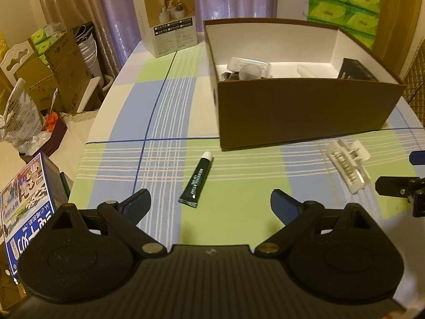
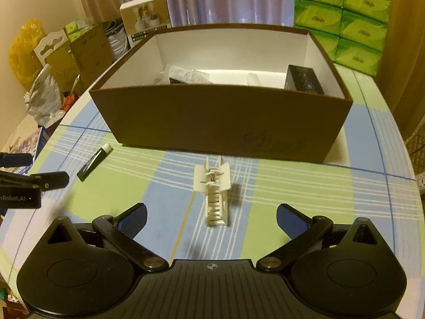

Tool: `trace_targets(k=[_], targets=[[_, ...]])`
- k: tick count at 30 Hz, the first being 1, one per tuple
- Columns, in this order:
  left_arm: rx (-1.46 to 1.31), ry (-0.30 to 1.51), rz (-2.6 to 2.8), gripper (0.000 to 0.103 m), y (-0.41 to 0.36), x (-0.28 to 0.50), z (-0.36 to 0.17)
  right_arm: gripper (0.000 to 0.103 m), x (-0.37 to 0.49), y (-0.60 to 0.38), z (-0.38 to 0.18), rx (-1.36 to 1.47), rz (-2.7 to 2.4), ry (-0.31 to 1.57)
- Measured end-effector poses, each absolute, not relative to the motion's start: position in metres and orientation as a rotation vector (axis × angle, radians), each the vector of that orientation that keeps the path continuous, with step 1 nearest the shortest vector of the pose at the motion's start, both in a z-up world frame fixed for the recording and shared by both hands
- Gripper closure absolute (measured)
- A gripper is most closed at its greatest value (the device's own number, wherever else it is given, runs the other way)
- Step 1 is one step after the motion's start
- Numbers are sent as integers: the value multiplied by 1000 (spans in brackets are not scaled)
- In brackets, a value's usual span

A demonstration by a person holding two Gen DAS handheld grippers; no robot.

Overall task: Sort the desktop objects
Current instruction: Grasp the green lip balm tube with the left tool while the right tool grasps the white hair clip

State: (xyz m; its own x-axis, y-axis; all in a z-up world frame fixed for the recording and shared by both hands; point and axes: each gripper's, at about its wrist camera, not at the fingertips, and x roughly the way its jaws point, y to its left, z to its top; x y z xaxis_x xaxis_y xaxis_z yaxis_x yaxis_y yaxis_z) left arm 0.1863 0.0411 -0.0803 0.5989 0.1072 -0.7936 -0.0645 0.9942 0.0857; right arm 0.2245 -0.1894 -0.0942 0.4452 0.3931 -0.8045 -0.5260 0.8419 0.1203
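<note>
Gaping empty, left tongs [image 1: 209, 202] before glossy tube [image 1: 196, 179], right tongs [image 2: 211, 216] likewise wide, toothed plastic clip [image 2: 214, 191].

The brown box [image 2: 220, 122] looks like matt cardboard, white and smooth inside. In front of it lies a checked cloth [image 2: 292, 186] (woven, matt), bearing a glossy dark green tube [image 1: 197, 180] and a smooth white plastic hair clip [image 2: 215, 191]. Behind the box, the green tissue packs [image 2: 342, 18] shine in plastic wrap.
</note>
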Motion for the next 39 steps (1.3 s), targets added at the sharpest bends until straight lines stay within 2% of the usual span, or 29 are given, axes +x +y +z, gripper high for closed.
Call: trace_targets(k=[16,22,30,32,34,39], targets=[[48,967,80,8,57,219,-109,4,252,-167,-119,-201,571,960],[55,987,81,9,62,232,-118,20,265,-158,-131,-223,561,984],[59,999,71,9,65,241,-123,29,273,-151,-139,-239,558,998],[61,1000,63,10,66,241,-124,36,274,-150,-141,-242,558,1002],[66,1001,54,11,67,242,-126,62,275,-149,-143,-245,565,1011],[70,999,50,14,72,243,-129,65,275,-156,-144,-244,553,1009]])
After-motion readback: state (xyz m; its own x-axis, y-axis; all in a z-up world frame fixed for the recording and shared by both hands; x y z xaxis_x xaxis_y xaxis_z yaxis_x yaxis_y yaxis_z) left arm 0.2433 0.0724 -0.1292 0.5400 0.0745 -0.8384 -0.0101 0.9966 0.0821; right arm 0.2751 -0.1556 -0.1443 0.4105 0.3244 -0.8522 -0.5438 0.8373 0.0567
